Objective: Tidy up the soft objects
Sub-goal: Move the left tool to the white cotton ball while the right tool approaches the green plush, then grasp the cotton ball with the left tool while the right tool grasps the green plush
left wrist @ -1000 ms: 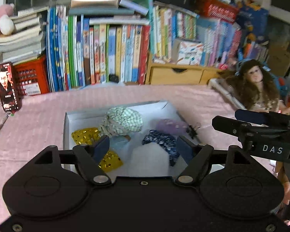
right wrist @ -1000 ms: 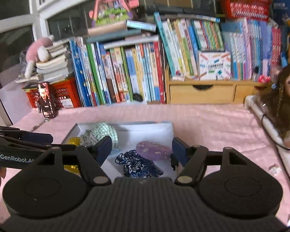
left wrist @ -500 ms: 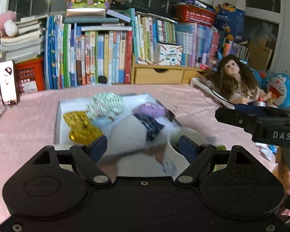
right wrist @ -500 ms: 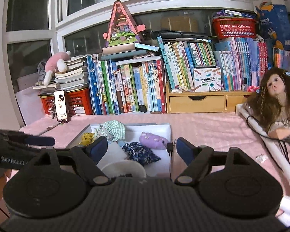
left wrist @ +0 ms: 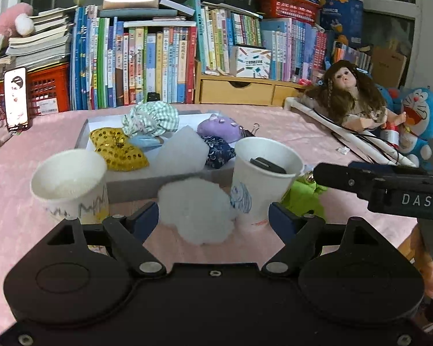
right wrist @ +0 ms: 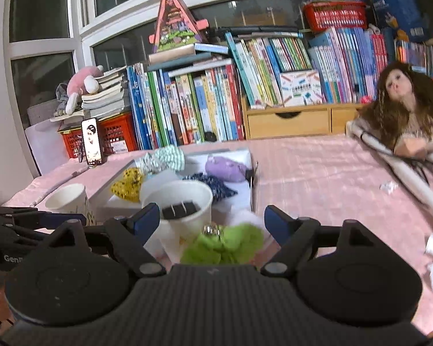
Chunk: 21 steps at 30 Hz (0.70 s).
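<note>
Beside cup, white fluff, long axis crosswise.

Dim indoor light, dark window panes at twelve o'clock. Fisheye bends the rows of upright coloured books hard. Right view smears at three o'clock; black corners vignette.

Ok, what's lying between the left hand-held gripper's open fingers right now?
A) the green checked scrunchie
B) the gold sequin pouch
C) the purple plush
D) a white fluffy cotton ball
D: the white fluffy cotton ball lies on the pink cloth between the fingers of the open left hand-held gripper; nothing is gripped.
</note>
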Available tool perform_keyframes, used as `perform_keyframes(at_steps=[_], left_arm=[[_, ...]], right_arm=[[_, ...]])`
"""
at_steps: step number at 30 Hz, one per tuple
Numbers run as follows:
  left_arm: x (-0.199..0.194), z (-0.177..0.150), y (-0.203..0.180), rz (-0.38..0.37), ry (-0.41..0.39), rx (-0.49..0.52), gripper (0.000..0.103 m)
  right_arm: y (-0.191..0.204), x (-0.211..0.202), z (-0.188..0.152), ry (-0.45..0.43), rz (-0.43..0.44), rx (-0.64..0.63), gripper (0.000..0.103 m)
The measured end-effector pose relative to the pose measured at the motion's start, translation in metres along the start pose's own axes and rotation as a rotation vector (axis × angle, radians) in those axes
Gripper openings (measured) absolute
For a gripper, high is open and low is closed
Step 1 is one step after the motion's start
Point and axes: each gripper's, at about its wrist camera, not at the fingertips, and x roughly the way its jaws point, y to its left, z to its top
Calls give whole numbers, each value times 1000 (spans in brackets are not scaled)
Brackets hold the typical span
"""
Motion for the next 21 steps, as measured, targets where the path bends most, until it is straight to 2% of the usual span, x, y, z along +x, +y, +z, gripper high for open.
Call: perform_keyframes(at_steps=[9,18,21], left_arm=[[23,-23,-8,54,-52,12,83],[43,-28,-5,96,-66,30,77],[48,-28,0,80,-64,-5,72]], right_arm=[[-9,11,-19,59,8,61,88],[-4,24,-26,80,20,61,87],[-2,26,-27,83,17,53,80]])
